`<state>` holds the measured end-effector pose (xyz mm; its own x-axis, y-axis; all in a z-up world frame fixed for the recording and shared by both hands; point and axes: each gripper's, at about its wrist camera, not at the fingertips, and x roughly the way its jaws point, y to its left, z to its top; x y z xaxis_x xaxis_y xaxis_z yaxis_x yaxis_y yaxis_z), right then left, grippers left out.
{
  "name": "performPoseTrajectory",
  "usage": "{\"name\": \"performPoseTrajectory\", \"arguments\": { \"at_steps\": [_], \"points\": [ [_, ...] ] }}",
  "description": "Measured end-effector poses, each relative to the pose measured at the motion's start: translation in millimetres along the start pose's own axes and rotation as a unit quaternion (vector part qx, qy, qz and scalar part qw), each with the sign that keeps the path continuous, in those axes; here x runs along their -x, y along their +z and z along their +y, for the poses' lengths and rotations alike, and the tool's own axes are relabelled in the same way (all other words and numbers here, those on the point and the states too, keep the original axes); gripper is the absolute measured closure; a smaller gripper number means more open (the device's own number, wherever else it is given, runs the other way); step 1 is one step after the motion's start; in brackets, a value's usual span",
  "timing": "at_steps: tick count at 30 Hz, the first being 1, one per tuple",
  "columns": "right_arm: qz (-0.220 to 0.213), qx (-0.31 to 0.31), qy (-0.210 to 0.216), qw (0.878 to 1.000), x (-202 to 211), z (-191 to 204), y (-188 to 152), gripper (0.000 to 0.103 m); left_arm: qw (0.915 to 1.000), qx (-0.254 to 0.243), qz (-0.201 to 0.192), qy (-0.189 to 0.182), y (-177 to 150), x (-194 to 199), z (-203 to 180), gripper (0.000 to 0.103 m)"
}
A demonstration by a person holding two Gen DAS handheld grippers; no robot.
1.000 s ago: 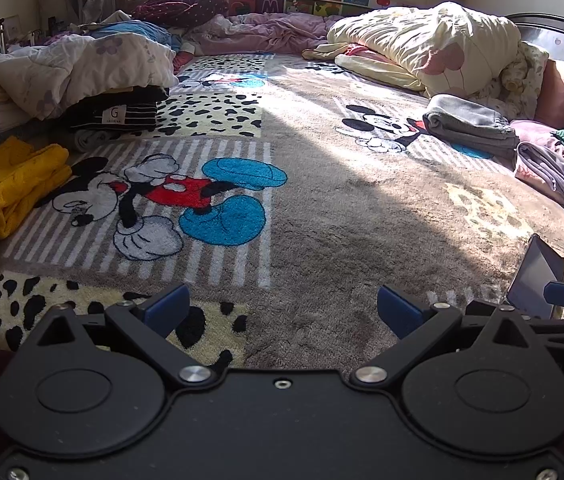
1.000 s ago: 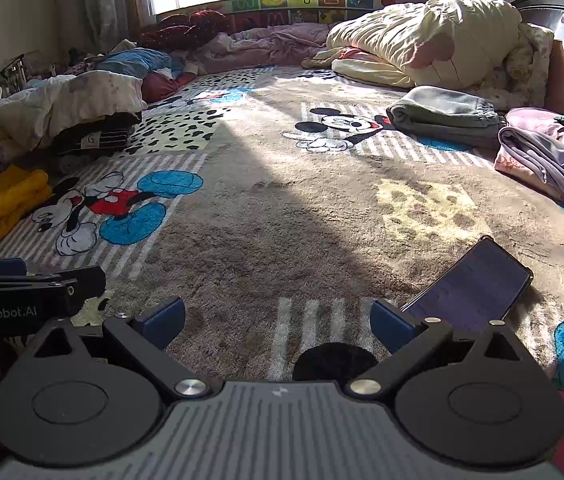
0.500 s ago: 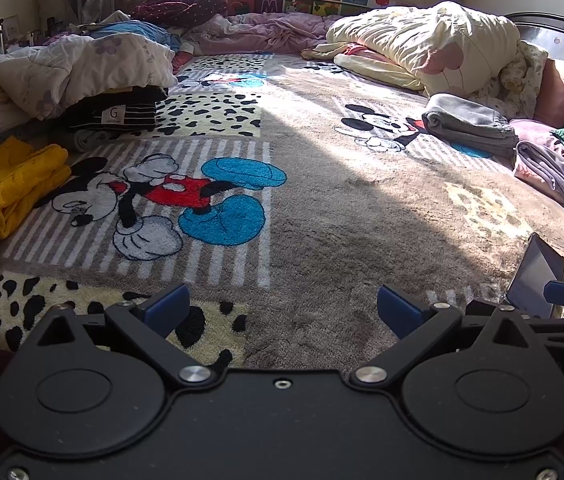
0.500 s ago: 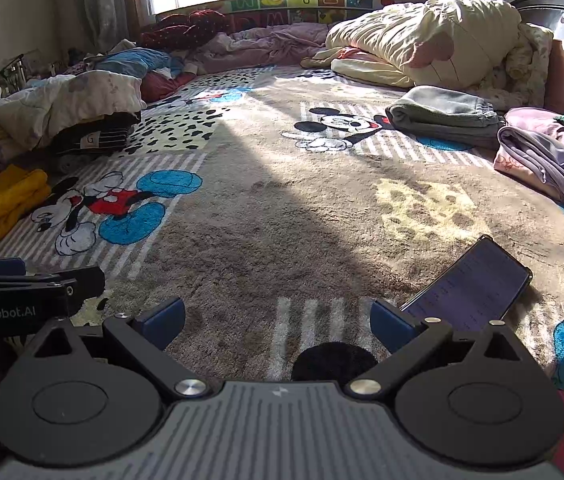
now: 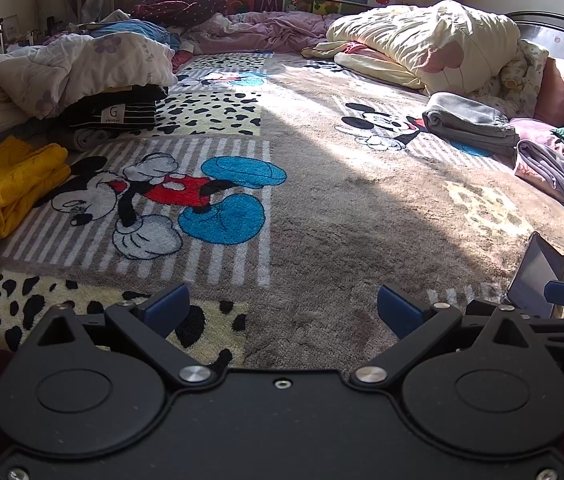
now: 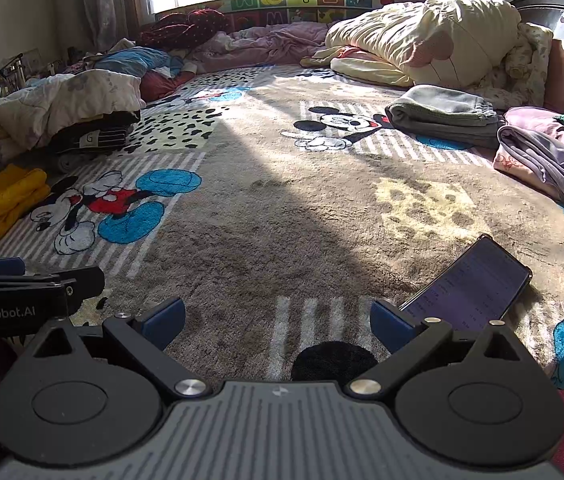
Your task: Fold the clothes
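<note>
My left gripper [image 5: 282, 310] is open and empty, low over the Mickey Mouse blanket [image 5: 321, 208] at the bed's near edge. My right gripper [image 6: 278, 322] is open and empty beside it, also over the blanket [image 6: 282, 220]. A folded yellow sweater [image 5: 6, 184] lies at the left, also in the right wrist view [image 6: 2, 200]. A pile of unfolded clothes [image 5: 74, 68] sits at the back left. Folded grey clothes [image 5: 469, 122] and folded purple clothes [image 5: 549, 168] lie at the right. No garment is between either gripper's fingers.
A phone [image 6: 469, 292] lies on the blanket just ahead of my right gripper's right finger; it also shows in the left wrist view [image 5: 537, 276]. A cream duvet [image 5: 433, 40] is heaped at the back right. The headboard [image 5: 553, 36] stands at far right.
</note>
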<state>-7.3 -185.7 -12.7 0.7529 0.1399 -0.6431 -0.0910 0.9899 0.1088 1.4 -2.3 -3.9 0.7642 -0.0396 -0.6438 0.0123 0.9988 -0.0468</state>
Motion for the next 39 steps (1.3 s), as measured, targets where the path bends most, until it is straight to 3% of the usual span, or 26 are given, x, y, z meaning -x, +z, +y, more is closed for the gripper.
{"name": "performPoseTrajectory", "arguments": {
  "at_steps": [17,25,32,39],
  "points": [
    [0.009,0.009,0.005,1.000,-11.8,4.0,5.0,0.005,0.9998,0.018,0.012,-0.001,7.2,-6.1,12.6,0.001],
    [0.011,0.032,0.020,0.999,-31.2,17.8,23.7,0.005,0.9966,0.079,0.017,-0.011,25.2,-11.6,50.0,0.000],
    [0.007,0.054,0.041,0.998,-51.8,37.6,48.2,0.005,0.9910,0.129,0.004,0.036,38.6,-16.2,96.0,0.000],
    [-0.010,0.076,0.078,0.994,-72.4,63.8,82.6,0.005,0.9720,0.210,-0.030,0.101,49.0,-17.4,169.4,0.000]
  ]
}}
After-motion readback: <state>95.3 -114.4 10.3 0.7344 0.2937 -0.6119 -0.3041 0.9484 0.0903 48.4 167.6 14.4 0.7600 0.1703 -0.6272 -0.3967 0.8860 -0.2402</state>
